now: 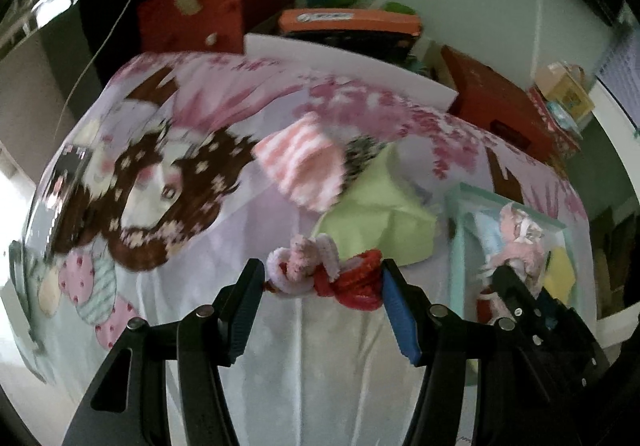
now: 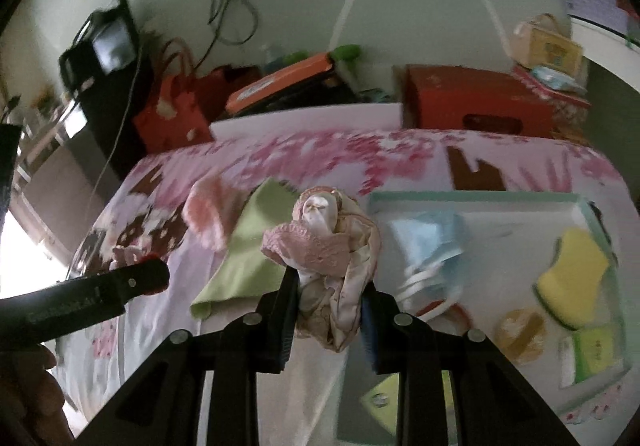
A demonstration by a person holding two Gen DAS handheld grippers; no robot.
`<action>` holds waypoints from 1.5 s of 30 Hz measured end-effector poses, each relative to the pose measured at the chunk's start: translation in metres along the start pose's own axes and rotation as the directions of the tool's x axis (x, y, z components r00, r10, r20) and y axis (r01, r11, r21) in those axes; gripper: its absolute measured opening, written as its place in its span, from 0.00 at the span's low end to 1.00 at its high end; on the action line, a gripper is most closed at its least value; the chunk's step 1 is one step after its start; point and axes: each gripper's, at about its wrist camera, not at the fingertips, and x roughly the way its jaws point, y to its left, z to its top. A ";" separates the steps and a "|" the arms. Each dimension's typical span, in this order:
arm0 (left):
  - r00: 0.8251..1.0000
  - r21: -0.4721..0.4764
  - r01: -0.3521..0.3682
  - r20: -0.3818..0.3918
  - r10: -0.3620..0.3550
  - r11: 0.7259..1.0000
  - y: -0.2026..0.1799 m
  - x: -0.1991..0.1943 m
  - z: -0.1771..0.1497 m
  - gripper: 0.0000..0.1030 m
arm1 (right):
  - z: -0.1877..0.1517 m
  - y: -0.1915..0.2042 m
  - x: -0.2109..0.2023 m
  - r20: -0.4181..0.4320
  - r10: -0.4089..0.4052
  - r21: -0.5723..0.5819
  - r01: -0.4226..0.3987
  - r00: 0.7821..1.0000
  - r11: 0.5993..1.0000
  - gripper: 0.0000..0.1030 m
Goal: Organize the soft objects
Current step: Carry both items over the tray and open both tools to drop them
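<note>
While the left gripper (image 1: 324, 278) hangs above the printed tablecloth (image 1: 280, 346), its two fingers clench a bundle of fuzzy scrunchies (image 1: 324, 270), pink and white at one end and red at the other, stretched straight across the gap between the tips. Beyond the bundle, farther up the tablecloth, lie a pink-striped sock (image 1: 304, 166) and a light green cloth (image 1: 380, 218), the sock overlapping the cloth's far edge. To the right of the cloth sits a pale green tray (image 2: 472, 198). The right gripper (image 2: 330, 286) grasps a crumpled pink-and-cream fabric bunch (image 2: 332, 242) between its fingers; the bunch rises above the tips and hangs below them, held over the tablecloth just left of the tray's near corner. Inside the tray lie a light blue cloth (image 2: 432, 238), a yellow sponge (image 2: 572, 278) and a small green packet (image 2: 592, 354).
</note>
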 end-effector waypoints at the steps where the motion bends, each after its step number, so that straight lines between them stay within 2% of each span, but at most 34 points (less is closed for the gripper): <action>1: 1.000 0.013 -0.001 0.004 0.001 1.000 -0.006 0.000 0.002 0.59 | 0.002 -0.006 -0.003 0.011 -0.009 0.013 0.009 1.000 1.000 0.29; 7: 1.000 0.089 0.015 0.016 -0.017 0.996 -0.051 0.004 0.009 0.59 | 0.013 -0.050 -0.012 0.026 -0.052 0.129 0.048 0.998 0.991 0.29; 13: 0.999 0.166 0.045 0.005 -0.047 0.985 -0.095 0.018 0.008 0.59 | 0.015 -0.101 -0.024 0.032 -0.171 0.224 0.159 0.985 0.962 0.28; 18: 0.997 0.228 0.075 -0.005 -0.076 0.971 -0.124 0.027 0.006 0.59 | 0.011 -0.142 -0.029 0.002 -0.243 0.293 0.231 0.970 0.928 0.30; 26: 0.990 0.325 0.133 0.007 -0.143 0.936 -0.162 0.033 -0.001 0.59 | 0.004 -0.179 -0.037 -0.017 -0.294 0.371 0.279 0.956 0.886 0.30; 33: 0.984 0.400 0.171 -0.018 -0.179 0.901 -0.177 0.050 -0.021 0.59 | -0.001 -0.184 -0.035 -0.041 -0.300 0.381 0.292 0.953 0.877 0.31; 38: 0.975 0.376 0.218 -0.050 -0.215 0.900 -0.172 0.056 -0.025 0.59 | -0.001 -0.177 -0.030 -0.052 -0.283 0.356 0.283 0.958 0.891 0.31; 45: 0.974 0.357 0.228 -0.086 -0.211 0.906 -0.169 0.063 -0.030 0.60 | 0.000 -0.169 -0.023 -0.063 -0.263 0.329 0.268 0.963 0.906 0.31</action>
